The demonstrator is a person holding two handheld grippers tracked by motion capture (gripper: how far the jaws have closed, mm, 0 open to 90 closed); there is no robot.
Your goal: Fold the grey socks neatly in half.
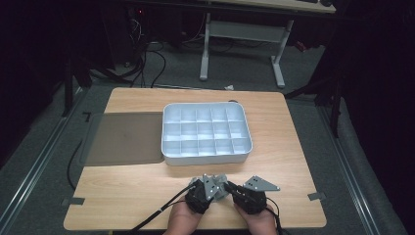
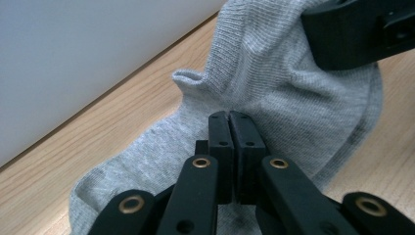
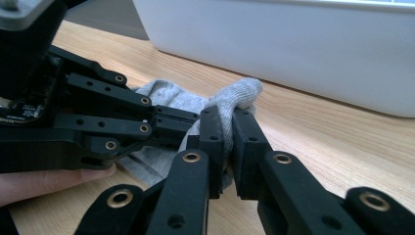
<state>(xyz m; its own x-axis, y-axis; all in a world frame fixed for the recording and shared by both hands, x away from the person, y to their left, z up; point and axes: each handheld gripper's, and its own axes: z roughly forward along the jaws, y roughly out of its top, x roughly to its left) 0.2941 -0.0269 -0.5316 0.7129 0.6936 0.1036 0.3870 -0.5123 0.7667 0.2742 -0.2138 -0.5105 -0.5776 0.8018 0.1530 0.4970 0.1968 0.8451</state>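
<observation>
Two grippers pinch one grey sock (image 2: 274, 93); fabric sits between both jaws.

Dim room, grey floor (image 1: 44, 147), white-legged desk (image 1: 244, 34) behind.

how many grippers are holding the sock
2. The left gripper is shut on the grey sock near its middle; the right gripper pinches a fold at its end. Both sit just in front of the tray.

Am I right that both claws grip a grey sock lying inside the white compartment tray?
Not quite. Both claws, left and right, do grip the grey sock, but it lies on the wooden table in front of the white compartment tray, as the high view shows.
</observation>
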